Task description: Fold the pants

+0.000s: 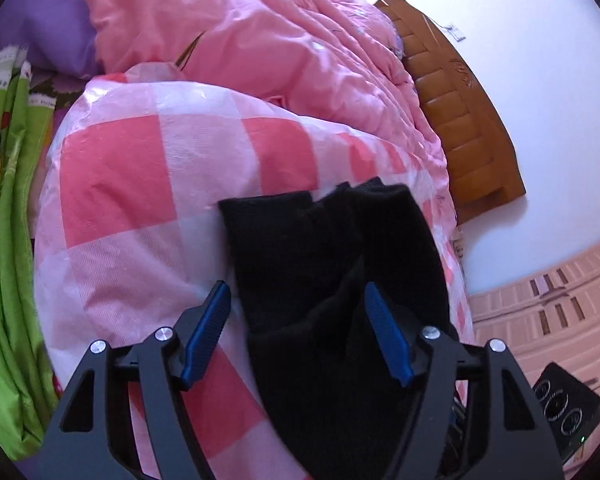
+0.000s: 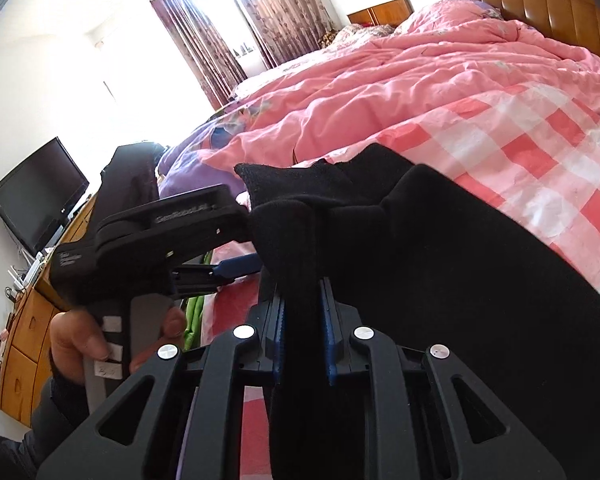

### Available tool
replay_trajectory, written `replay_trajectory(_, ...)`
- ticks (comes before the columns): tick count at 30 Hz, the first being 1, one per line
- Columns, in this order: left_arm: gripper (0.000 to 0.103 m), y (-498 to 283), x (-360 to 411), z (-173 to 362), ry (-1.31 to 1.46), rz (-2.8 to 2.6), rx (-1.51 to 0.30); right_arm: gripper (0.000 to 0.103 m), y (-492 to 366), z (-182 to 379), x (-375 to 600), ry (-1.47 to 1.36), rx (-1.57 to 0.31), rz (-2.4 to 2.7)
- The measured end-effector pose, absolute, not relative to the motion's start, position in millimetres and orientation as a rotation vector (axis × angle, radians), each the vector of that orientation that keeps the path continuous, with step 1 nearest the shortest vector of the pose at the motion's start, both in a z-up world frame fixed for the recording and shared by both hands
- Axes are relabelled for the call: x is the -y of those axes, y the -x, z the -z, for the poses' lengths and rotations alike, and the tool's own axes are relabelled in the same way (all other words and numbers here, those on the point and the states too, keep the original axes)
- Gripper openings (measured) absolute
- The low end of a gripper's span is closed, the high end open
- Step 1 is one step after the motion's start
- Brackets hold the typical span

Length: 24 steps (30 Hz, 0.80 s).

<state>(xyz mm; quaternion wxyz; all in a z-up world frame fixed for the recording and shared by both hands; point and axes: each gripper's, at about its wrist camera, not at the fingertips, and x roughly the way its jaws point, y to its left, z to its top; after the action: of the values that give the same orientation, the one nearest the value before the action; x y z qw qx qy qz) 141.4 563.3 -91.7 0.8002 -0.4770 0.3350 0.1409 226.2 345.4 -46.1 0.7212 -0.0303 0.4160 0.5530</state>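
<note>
The black pants [image 1: 332, 256] lie bunched on a pink-and-white checked cover [image 1: 148, 176] on the bed. My left gripper [image 1: 298, 334] is open, its blue pads [image 1: 210, 328] on either side of the pants' near end. In the right wrist view my right gripper [image 2: 304, 328] is shut on a thick fold of the black pants [image 2: 440, 264] and holds it up off the bed. The left gripper [image 2: 172, 236], held by a hand, shows at the left of that view, its fingers reaching against the cloth.
A crumpled pink quilt [image 1: 260, 40] covers the bed behind the checked cover [image 2: 540, 148]. A wooden headboard [image 1: 460, 112] is at the right, green fabric [image 1: 8, 240] at the left. A monitor [image 2: 40, 192] stands on a wooden dresser [image 2: 24, 344]. A black speaker [image 1: 564, 404] sits on the floor.
</note>
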Motion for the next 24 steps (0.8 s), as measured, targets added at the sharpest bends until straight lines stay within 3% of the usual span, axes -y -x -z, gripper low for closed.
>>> replay_trajectory(1, 0.052, -142, -564, 94, 1.015, -0.319, -0.724, 0.022, -226, 49, -349, 0.077, -0.935, -1.218)
replay_trajectory(2, 0.014, -142, -564, 95, 0.989, -0.339, -0.74, 0.03, -224, 52, -353, 0.088, -0.953, -1.213)
replay_trajectory(3, 0.005, -144, -567, 98, 0.988, -0.325, -0.747, 0.048, -223, 55, -356, 0.092, -0.969, -1.211)
replay_trajectory(5, 0.004, -135, -576, 101, 1.022, -0.315, -0.709, 0.068, -219, 57, -355, 0.08, -0.972, -1.215)
replay_trajectory(9, 0.004, -127, -587, 83, 0.979, -0.357, -0.65, 0.083, -215, 53, -347, 0.056, -0.958, -1.206)
replay_trajectory(13, 0.005, -130, -583, 95, 0.908, -0.433, -0.716, 0.084, -217, 49, -327, 0.008, -1.004, -1.161)
replay_trajectory(16, 0.015, -121, -577, 78, 0.84, -0.527, -0.708, 0.085, -211, 38, -295, 0.044, -0.997, -1.105)
replay_trajectory(18, 0.07, -98, -551, 33, 0.61, -0.816, -0.609, 0.094, -204, 29, -269, 0.116, -0.94, -1.031)
replay_trajectory(19, 0.075, -87, -532, 12, 0.535, -0.855, -0.515, 0.094, -200, 23, -251, 0.177, -0.886, -0.977)
replay_trajectory(21, 0.077, -90, -489, -17, 0.393, -0.788, -0.437, 0.095, -197, 21, -229, 0.286, -0.809, -0.868)
replay_trajectory(24, 0.082, -156, -417, -14, 0.225, -0.403, -0.642, 0.095, -211, 29, -197, 0.34, -0.823, -0.693)
